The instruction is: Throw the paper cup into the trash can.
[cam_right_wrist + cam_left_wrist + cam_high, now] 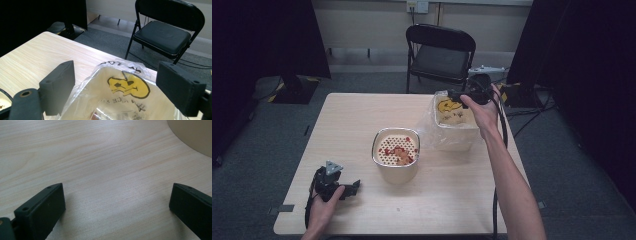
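A cream pot (395, 161) with a perforated insert holding red and brown scraps stands mid-table. To its right stands a cream bin lined with a clear plastic bag (454, 122) that bears a yellow smiley print (128, 86). My right gripper (460, 95) hovers open over the bag's far rim, its jaws spread wide above the bag's mouth (117, 82). My left gripper (351, 189) rests low on the table near the front left, open, with bare wood between its jaws (117, 202). The pot's curved wall (195, 135) shows at the upper right of the left gripper view.
A black folding chair (439, 52) stands behind the table's far edge. Dark curtains hang at both sides. Cables and a power strip (487, 70) lie on the grey carpet at the back right. The wooden table (352, 120) has open surface at its left and front.
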Action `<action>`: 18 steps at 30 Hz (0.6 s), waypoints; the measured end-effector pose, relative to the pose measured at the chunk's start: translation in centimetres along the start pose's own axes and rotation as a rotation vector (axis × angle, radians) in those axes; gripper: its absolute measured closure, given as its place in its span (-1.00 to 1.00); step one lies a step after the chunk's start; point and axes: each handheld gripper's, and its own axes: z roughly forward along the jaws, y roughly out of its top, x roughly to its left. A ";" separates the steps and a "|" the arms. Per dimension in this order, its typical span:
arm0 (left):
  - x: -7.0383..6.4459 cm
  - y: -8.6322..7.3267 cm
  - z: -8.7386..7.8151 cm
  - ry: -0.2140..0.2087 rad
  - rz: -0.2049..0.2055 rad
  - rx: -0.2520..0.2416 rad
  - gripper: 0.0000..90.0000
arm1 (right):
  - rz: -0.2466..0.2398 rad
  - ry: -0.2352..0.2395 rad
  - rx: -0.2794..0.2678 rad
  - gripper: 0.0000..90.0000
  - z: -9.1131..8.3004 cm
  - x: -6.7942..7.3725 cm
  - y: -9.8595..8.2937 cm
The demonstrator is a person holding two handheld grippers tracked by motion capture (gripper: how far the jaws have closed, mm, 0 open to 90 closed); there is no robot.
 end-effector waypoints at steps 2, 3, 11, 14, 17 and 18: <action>0.0 0.0 0.0 0.000 0.000 0.001 -1.00 | 0.005 0.009 -0.002 -0.67 -0.2 0.0 -0.2; 0.0 0.0 0.0 0.000 0.000 0.001 -1.00 | 0.002 0.016 -0.002 -0.65 -0.4 0.0 -0.3; 0.0 0.0 0.0 0.000 0.000 0.001 -1.00 | 0.004 0.036 -0.017 -0.65 -2.6 0.6 -1.1; 0.0 0.0 0.0 0.000 0.000 0.000 -1.00 | 0.008 0.043 -0.011 -0.65 -3.2 0.8 -2.1; 0.0 0.0 0.0 0.000 0.000 0.000 -1.00 | 0.006 0.051 -0.020 -0.65 -4.0 1.1 -2.8; 0.0 0.0 0.0 0.000 0.000 0.001 -1.00 | 0.004 0.056 -0.021 -0.65 -4.2 1.2 -3.0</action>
